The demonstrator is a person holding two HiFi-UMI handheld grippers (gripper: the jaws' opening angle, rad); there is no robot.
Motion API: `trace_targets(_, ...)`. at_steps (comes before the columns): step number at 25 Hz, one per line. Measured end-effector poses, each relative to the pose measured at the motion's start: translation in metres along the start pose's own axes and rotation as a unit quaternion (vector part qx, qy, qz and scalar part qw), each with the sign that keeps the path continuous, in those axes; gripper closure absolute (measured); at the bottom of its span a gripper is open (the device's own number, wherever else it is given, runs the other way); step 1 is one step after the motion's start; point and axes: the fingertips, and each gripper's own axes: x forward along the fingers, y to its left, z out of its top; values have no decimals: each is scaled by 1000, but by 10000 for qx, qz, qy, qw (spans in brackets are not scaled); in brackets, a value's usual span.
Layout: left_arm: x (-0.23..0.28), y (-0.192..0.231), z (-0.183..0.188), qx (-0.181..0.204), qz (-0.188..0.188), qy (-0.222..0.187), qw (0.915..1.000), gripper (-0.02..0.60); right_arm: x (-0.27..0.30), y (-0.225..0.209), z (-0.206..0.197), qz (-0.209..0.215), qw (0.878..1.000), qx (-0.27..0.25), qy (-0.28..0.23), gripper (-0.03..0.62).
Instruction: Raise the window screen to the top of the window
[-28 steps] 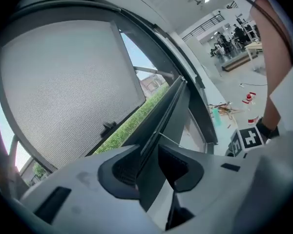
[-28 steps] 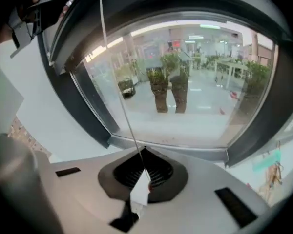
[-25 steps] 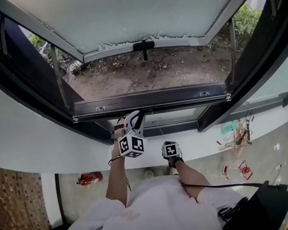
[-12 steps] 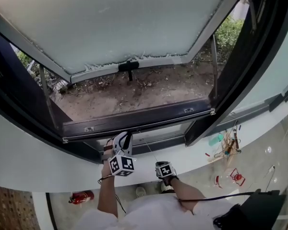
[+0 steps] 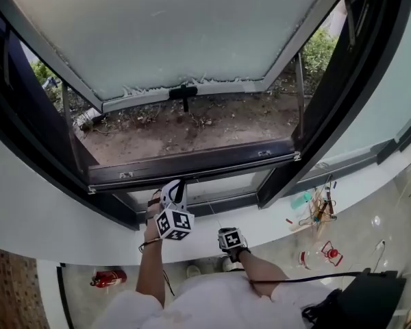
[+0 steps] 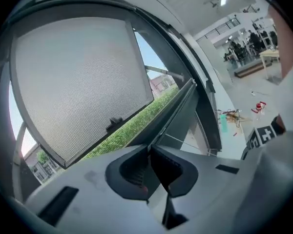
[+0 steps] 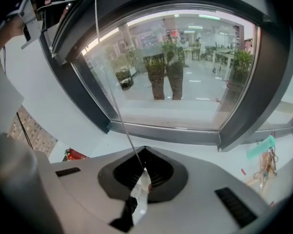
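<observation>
The screen's dark pull bar [image 5: 192, 164] lies across the bottom of the open window. My left gripper [image 5: 178, 184] reaches up to it. In the left gripper view its jaws [image 6: 150, 152] are closing, with the bar's thin edge [image 6: 173, 113] between the pads. Lower and to the right, my right gripper [image 5: 225, 230] is shut on a thin cord [image 5: 209, 204] that runs up to the bar. In the right gripper view the cord [image 7: 112, 87] ends in a small white tag pinched in the gripper [image 7: 141, 172].
The window sash [image 5: 178, 33] swings outward overhead, with a black handle [image 5: 185, 94] on its lower rail. A white sill [image 5: 68, 232] curves below the frame. A red fire extinguisher [image 5: 103, 277] and scattered tools [image 5: 315, 211] lie on the floor. A fixed glass pane [image 7: 185, 72] sits under the opening.
The head view has swung a little. My left gripper stays at the pull bar. My right gripper has shifted slightly with the cord still in it.
</observation>
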Motion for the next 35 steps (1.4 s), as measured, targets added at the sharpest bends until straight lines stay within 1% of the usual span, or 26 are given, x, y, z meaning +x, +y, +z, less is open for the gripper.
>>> trace_targets(3, 4, 2, 5, 344, 37, 143, 9993, 563, -2, -1, 8, -133, 9997, -127, -134, 594)
trace_targets(6, 2, -2, 5, 535, -131, 187, 9983, 561, -8, 6, 12, -152, 9995, -174, -234, 594)
trace_targets(8, -3, -10, -3, 505, -326, 336, 9976, 563, -7, 15, 4, -17, 9998, -50, -183, 594)
trace_targets(9, -7, -12, -7, 409, -338, 349, 9980, 563, -4, 20, -4, 102, 9999, 61, -104, 594)
trace_targets(11, -16, -12, -8, 58, -208, 191, 9996, 563, 0, 24, -13, 178, 9997, 153, -34, 594)
trace_targets(12, -20, -11, -6, -92, -107, 99, 9999, 563, 0, 22, -12, 110, 9998, 116, -68, 594)
trace_targets(13, -23, -9, -4, -137, 2, 36, 9999, 561, -2, 18, -9, 1, 9999, 44, -144, 594)
trace_targets(14, -24, -7, -1, -36, 80, 20, 10000, 561, -5, 14, -4, -103, 9996, -37, -248, 594)
trace_targets(15, -23, -7, 0, 236, 78, 82, 9997, 561, -8, 14, 0, -148, 9992, -103, -355, 594)
trace_targets(16, -21, -10, -1, 676, -12, 241, 9974, 556, -9, 16, 2, -129, 9990, -141, -416, 594)
trace_targets(17, -17, -14, -5, 1196, -140, 462, 9916, 503, -7, 18, -1, -83, 9990, -150, -406, 594)
trace_targets(18, -13, -17, -8, 1647, -237, 666, 9838, 474, -4, 20, -6, -42, 9992, -154, -373, 594)
trace_targets(19, -9, -17, -9, 1936, -269, 790, 9775, 466, -3, 22, -9, -27, 9992, -169, -353, 594)
trace_targets(22, -1, -10, -7, 2309, -155, 916, 9685, 456, -7, 20, -12, -75, 9991, -204, -360, 594)
trace_targets(24, 5, -9, -14, 2596, -126, 1133, 9590, 456, -8, 18, -10, -52, 9988, -165, -451, 594)
trace_targets(25, 9, -9, -18, 2772, -62, 1258, 9525, 456, -8, 17, -10, -34, 9987, -134, -486, 594)
trace_targets(26, 11, -8, -21, 2996, 82, 1372, 9441, 456, -9, 16, -10, -15, 9986, -102, -515, 594)
trace_targets(28, 10, -3, -20, 3495, 451, 1593, 9222, 457, -11, 15, -11, 37, 9983, -57, -580, 594)
trace_targets(29, 10, -1, -19, 3658, 562, 1697, 9134, 462, -11, 16, -11, 69, 9981, -47, -611, 594)
trace_targets(30, 10, 0, -18, 3735, 607, 1763, 9087, 470, -10, 16, -11, 102, 9979, -48, -643, 594)
trace_targets(31, 11, 0, -17, 3732, 587, 1774, 9087, 484, -7, 17, -11, 137, 9976, -59, -673, 594)
trace_targets(32, 12, -3, -16, 3653, 510, 1734, 9132, 502, -5, 18, -11, 169, 9974, -81, -693, 594)
trace_targets(34, 13, -10, -17, 3432, 368, 1625, 9244, 508, -1, 20, -12, 211, 9973, -161, -686, 594)
trace_targets(35, 13, -13, -18, 3387, 370, 1614, 9262, 511, -1, 20, -14, 219, 9973, -200, -667, 594)
